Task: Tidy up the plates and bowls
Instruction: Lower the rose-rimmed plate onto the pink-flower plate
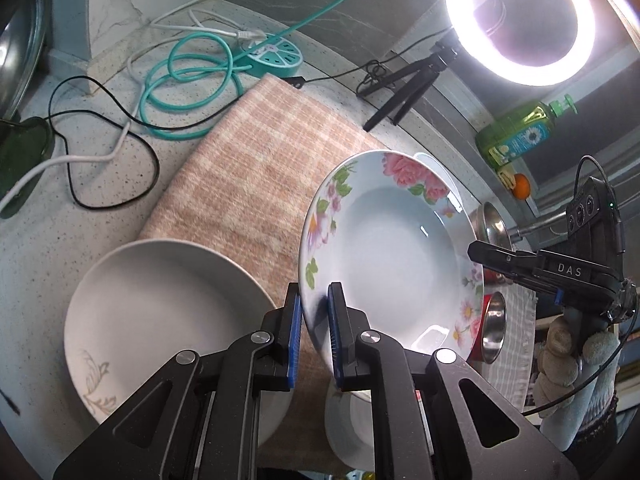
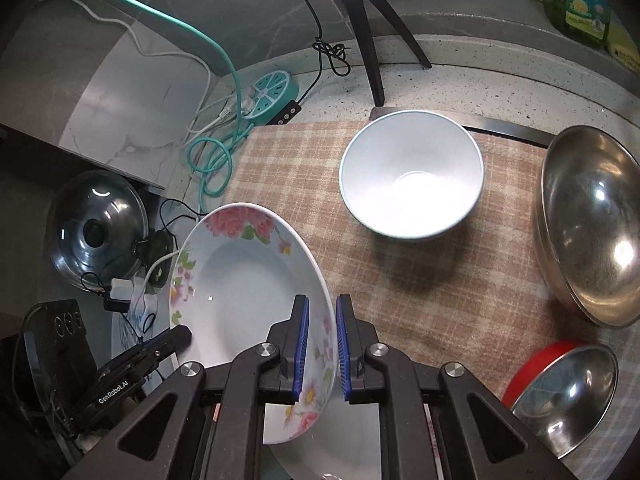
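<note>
Both — left gripper (image 1: 314, 320) | right gripper (image 2: 322, 344) — angled down, clamping floral plate (image 1: 392, 248) rims.

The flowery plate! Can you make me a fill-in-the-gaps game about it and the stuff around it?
1. The flowery plate is held by ____ grippers at once.
2. The pads of the left gripper are coloured ____.
3. The white bowl sits on a checked ____.
4. The lamp glowing above the counter is shaped like a ____.

Missing words: two; blue; cloth; ring
</note>
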